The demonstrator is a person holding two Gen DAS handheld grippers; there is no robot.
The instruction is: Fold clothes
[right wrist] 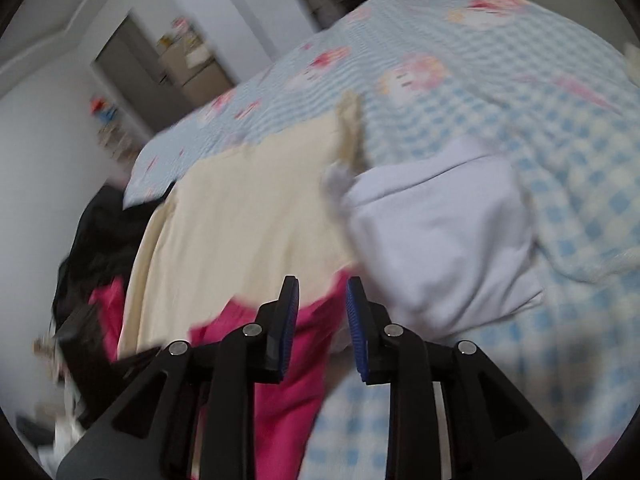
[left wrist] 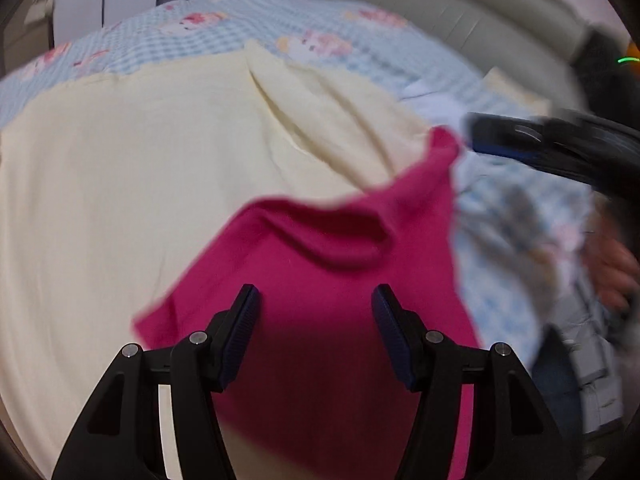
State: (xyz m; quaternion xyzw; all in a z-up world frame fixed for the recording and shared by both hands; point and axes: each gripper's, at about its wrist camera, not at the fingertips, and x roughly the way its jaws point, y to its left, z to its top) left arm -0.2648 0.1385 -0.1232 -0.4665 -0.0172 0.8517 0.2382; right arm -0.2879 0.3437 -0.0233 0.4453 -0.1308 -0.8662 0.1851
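A magenta garment (left wrist: 320, 260) lies on a spread cream cloth (left wrist: 160, 180) on the bed. One corner of it is raised to the right. My left gripper (left wrist: 316, 304) hovers over its near part, jaws wide open with nothing between the pads. My right gripper (left wrist: 480, 136) reaches in from the right, its tip at that raised corner. In the right wrist view, the right gripper (right wrist: 322, 304) has its pads apart. The magenta garment (right wrist: 296, 360) shows in the gap and below it, and the pads do not press on it. Both views are blurred.
A blue checked bedspread (right wrist: 520, 100) with cartoon prints covers the bed. A folded pale lilac garment (right wrist: 440, 232) lies right of the cream cloth (right wrist: 248, 216). Dark clothes (right wrist: 96, 240) hang at the bed's left edge. A grey padded headboard (left wrist: 440, 8) is behind. A hand (left wrist: 612, 272) is at the right.
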